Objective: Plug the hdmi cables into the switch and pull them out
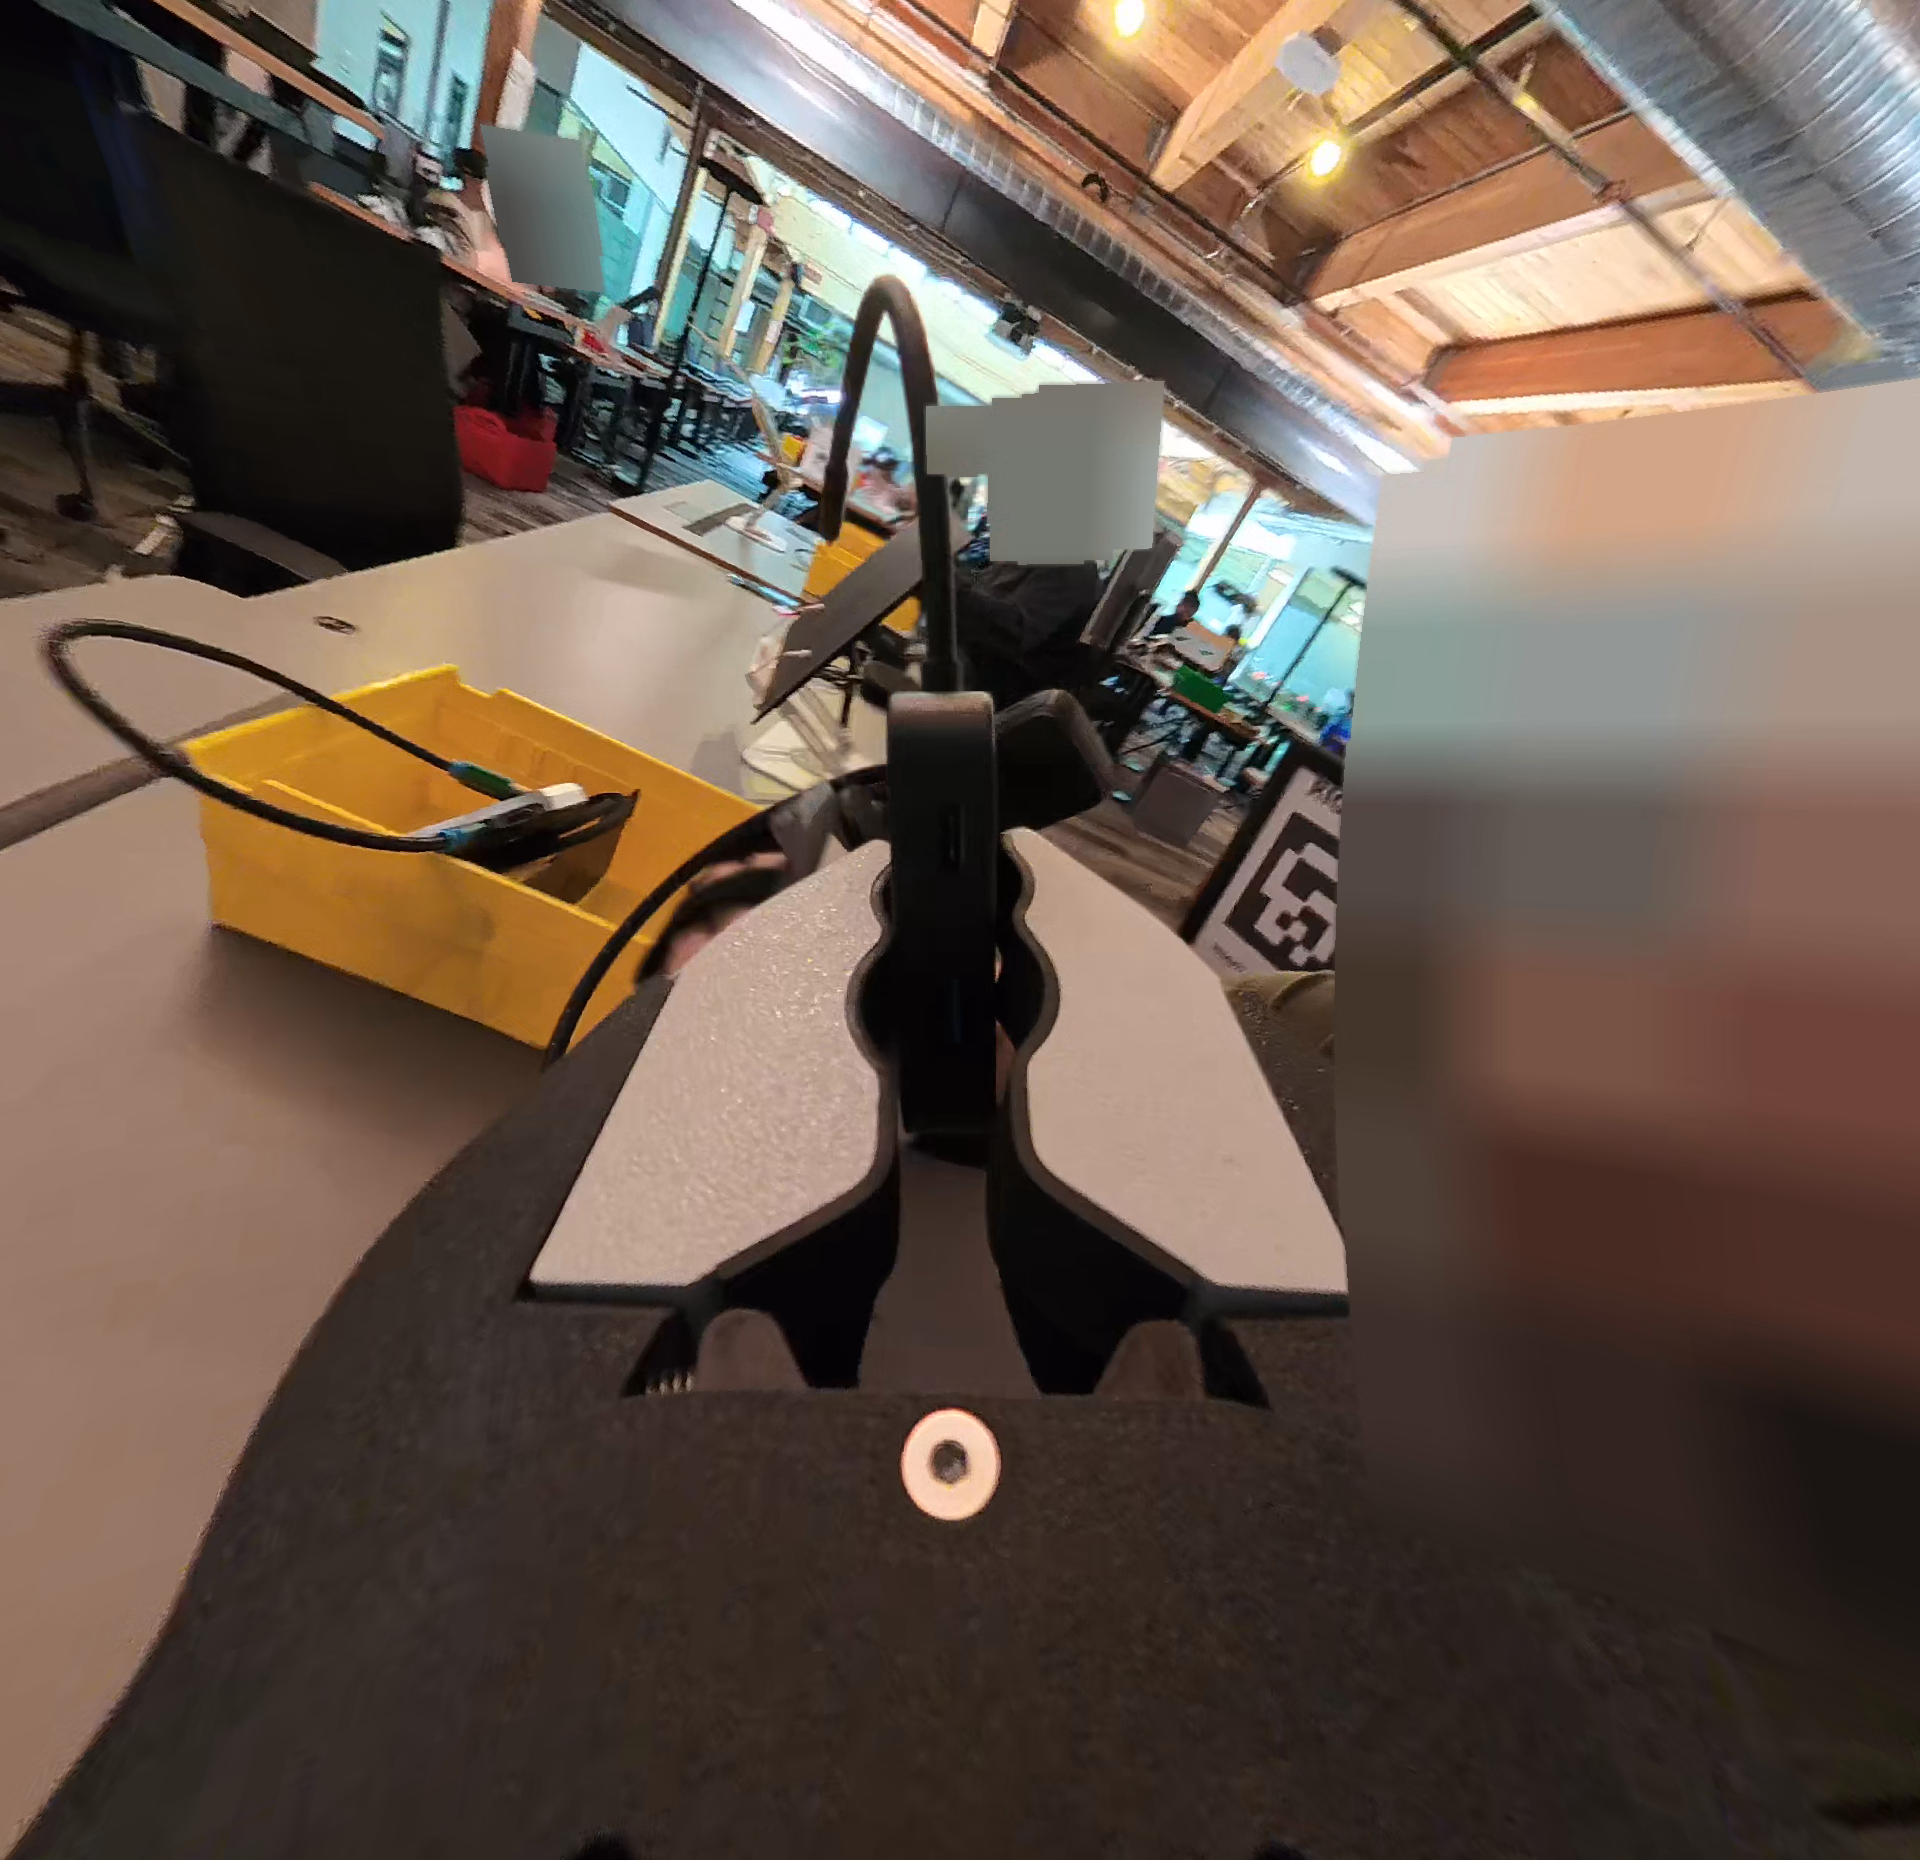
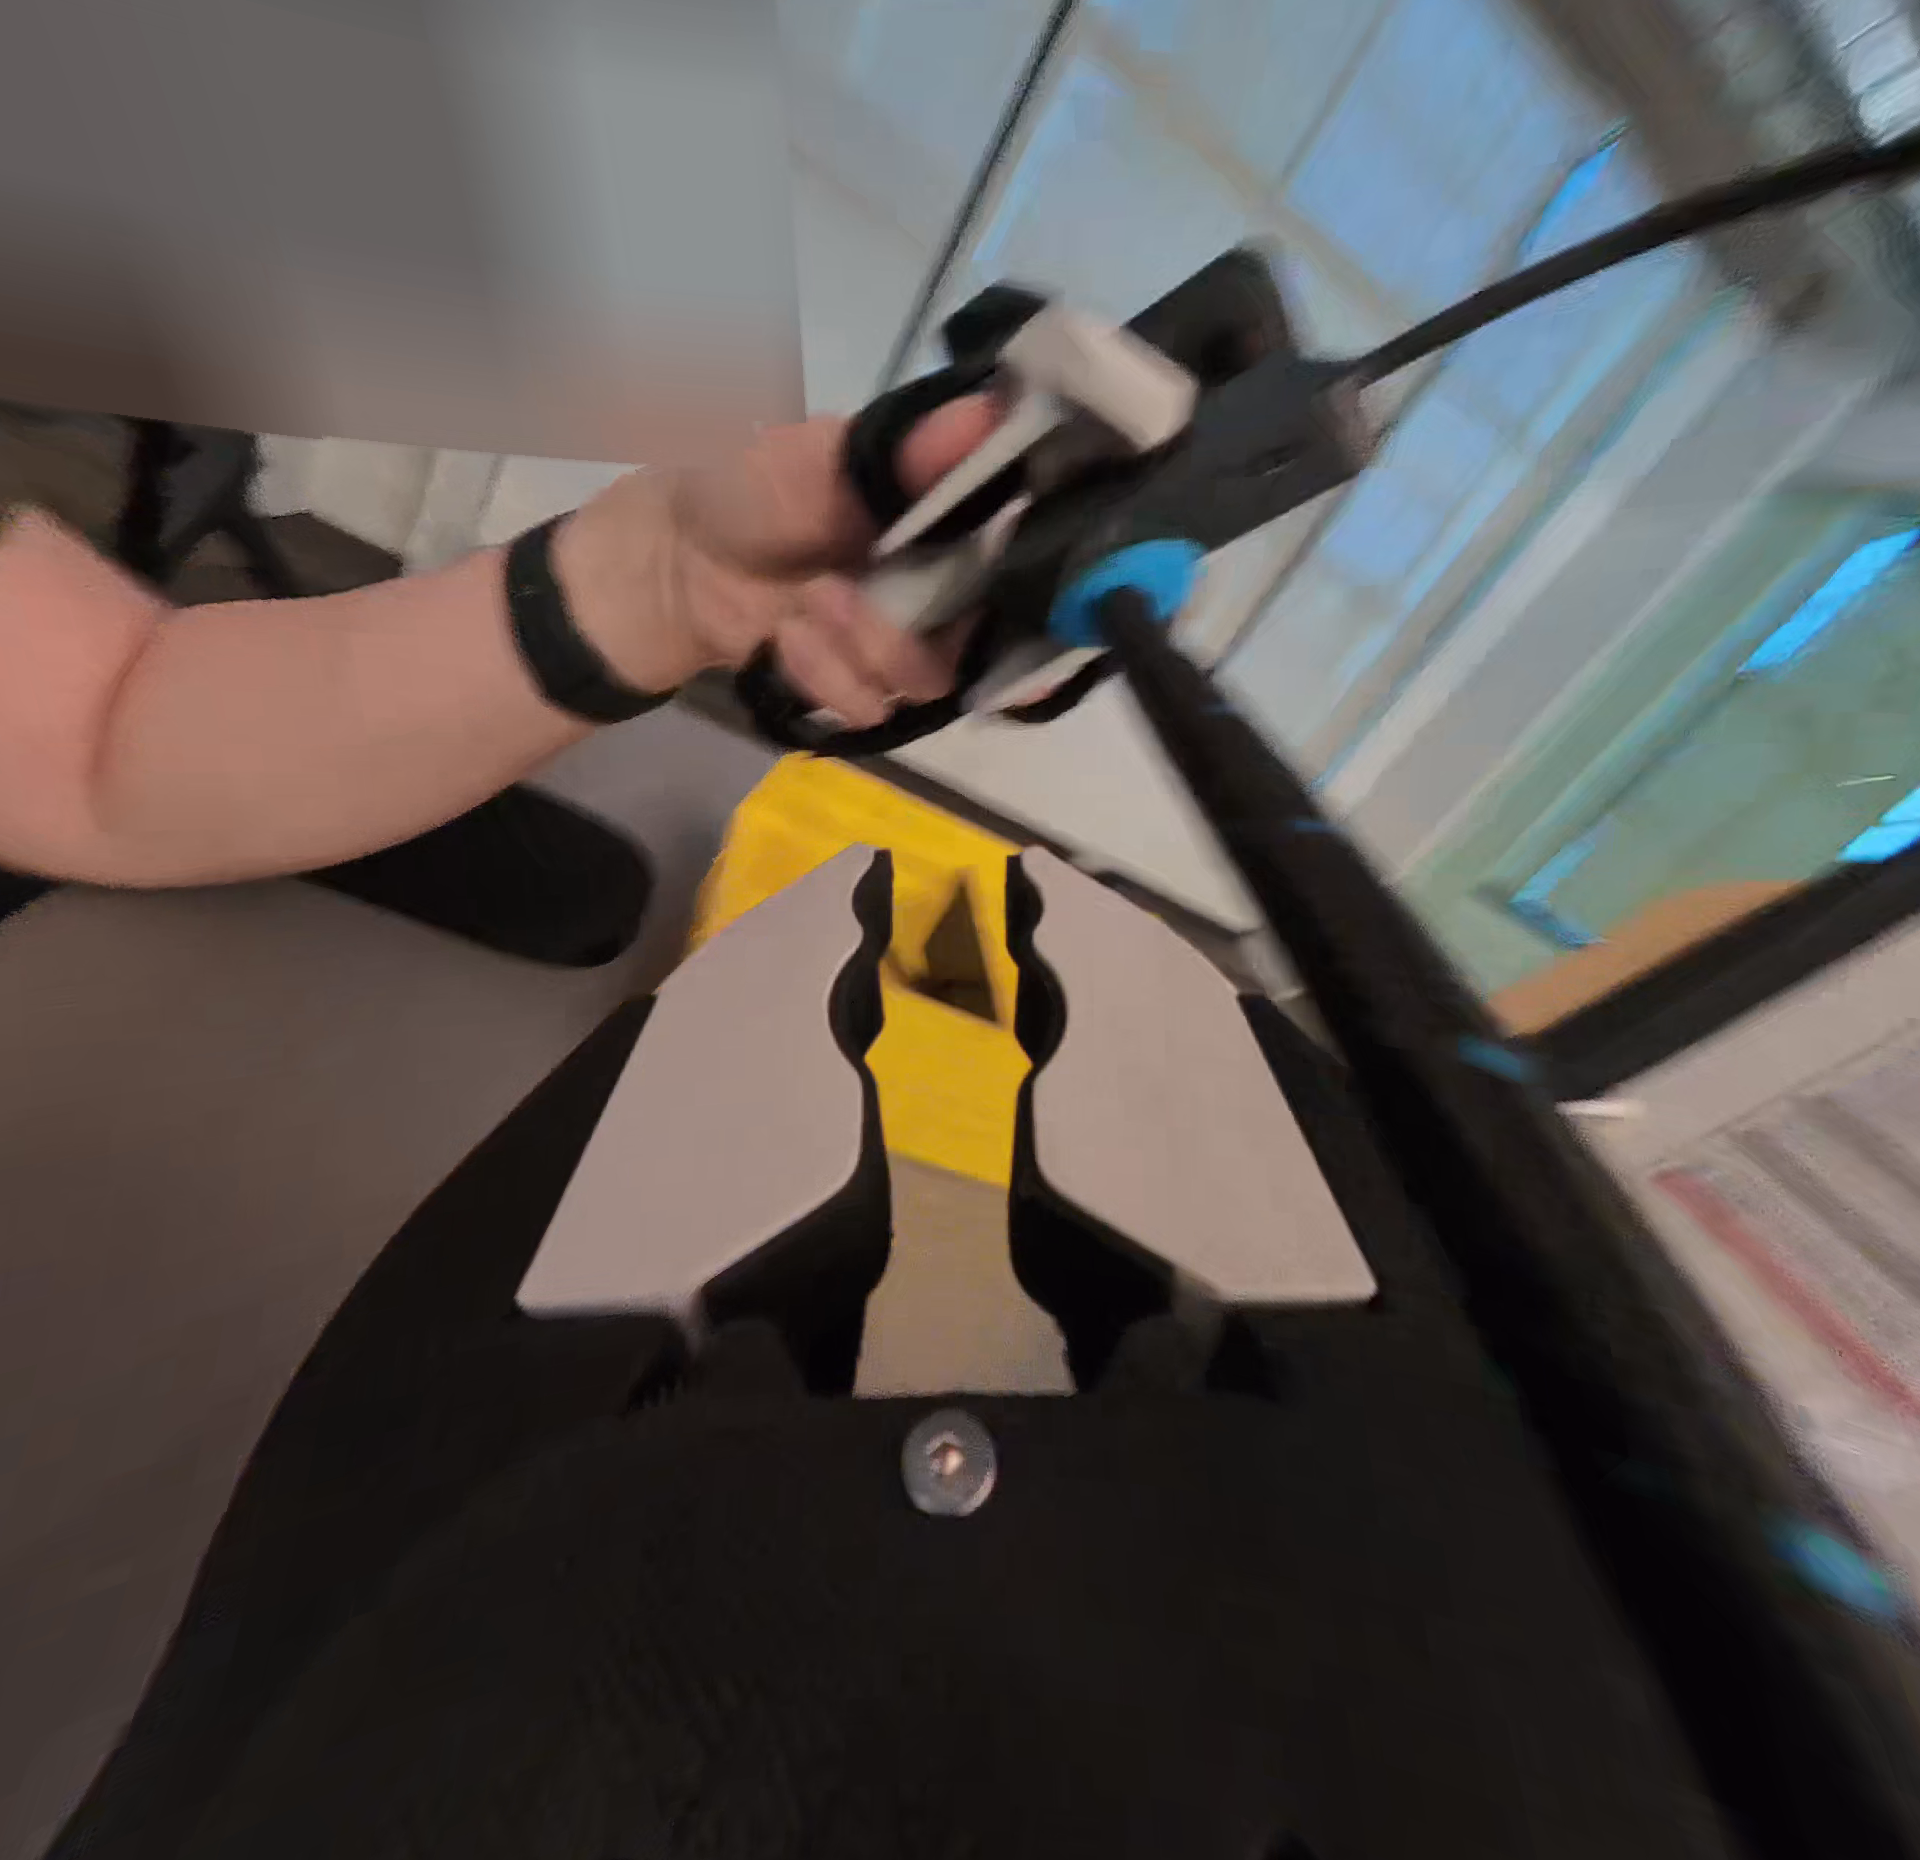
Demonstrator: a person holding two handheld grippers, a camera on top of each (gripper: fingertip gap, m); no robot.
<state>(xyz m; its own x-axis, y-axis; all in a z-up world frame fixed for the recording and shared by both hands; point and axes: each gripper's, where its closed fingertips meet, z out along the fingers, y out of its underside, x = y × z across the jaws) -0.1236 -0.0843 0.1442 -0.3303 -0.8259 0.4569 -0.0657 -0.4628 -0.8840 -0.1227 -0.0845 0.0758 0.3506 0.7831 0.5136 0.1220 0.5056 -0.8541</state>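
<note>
In the left wrist view my left gripper [image 1: 945,844] is shut on the black switch [image 1: 940,771], held edge-on above the table. The switch's own black lead [image 1: 883,335] arcs up from its far end. A black cable [image 1: 623,937] curves in behind my left finger; its end is hidden. My right gripper [image 2: 948,865] is open and empty, its jaws a little apart, over the yellow bin [image 2: 935,1083]. In the right wrist view a hand [image 2: 727,563] holds the left gripper with the switch [image 2: 1278,408], and a thick black braided cable [image 2: 1299,823] with a blue collar runs down from it.
The yellow bin [image 1: 343,896] stands on the grey table [image 1: 156,1135] at the left, holding a looped black cable [image 1: 260,688] and connectors [image 1: 520,813]. A black-and-white marker board [image 1: 1288,885] stands to the right. A tilted black panel [image 1: 842,615] is behind.
</note>
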